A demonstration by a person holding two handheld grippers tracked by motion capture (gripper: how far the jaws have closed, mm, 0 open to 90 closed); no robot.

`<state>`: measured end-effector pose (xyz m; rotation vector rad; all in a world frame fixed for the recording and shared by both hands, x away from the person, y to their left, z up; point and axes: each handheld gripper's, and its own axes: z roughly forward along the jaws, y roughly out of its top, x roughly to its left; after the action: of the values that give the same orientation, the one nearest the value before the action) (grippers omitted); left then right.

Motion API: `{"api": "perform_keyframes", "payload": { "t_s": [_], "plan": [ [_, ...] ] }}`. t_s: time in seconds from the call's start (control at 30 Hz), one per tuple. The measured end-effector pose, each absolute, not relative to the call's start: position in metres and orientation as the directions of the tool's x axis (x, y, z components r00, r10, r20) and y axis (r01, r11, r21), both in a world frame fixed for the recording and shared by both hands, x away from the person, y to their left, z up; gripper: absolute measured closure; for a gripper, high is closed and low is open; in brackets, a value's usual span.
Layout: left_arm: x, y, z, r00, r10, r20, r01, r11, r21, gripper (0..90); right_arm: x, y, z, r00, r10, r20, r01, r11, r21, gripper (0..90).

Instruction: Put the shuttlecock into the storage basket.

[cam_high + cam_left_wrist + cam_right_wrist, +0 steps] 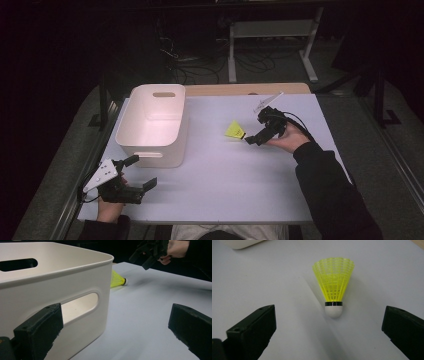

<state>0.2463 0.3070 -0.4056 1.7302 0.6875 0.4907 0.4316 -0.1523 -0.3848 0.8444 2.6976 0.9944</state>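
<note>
1. Yellow shuttlecock (333,286) lies on its side on the white desk (240,185), well to the right of the white bin (152,125) and apart from it; the white cork tip points at the right claw (254,138), the skirt fans away from it.
2. Right claw is spread wide, holding nothing. In the right gripper view the cork sits between the two jaws but ahead of them, not yet touched.
3. Step in hand, as I judge it: closing in to pick up the shuttlecock, probably to drop it in the bin.
4. Do it well: push forward low along the desk until the jaws flank the cork and black band, then close there. The skirt is thin mesh and would likely crush or spring out, so avoid it.
5. Keep the claw centred; a one-sided touch could roll the shuttlecock off, since it's light.
6. Left claw (142,172) is also spread and empty, just in front of the bin's near wall by the handle slot; it could steady the bin if needed.
</note>
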Motion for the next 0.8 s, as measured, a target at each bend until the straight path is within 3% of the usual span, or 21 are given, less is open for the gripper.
{"api": "perform_keyframes", "payload": {
  "t_s": [0.8],
  "plan": [
    [0.246, 0.307, -0.406, 0.744, 0.667, -0.028, 0.195, -0.178, 0.965, 0.0, 0.45, -0.141, -0.416, -0.836, 0.543, 0.082, 0.472, 0.635, 0.611, 0.0]
  ]
}}
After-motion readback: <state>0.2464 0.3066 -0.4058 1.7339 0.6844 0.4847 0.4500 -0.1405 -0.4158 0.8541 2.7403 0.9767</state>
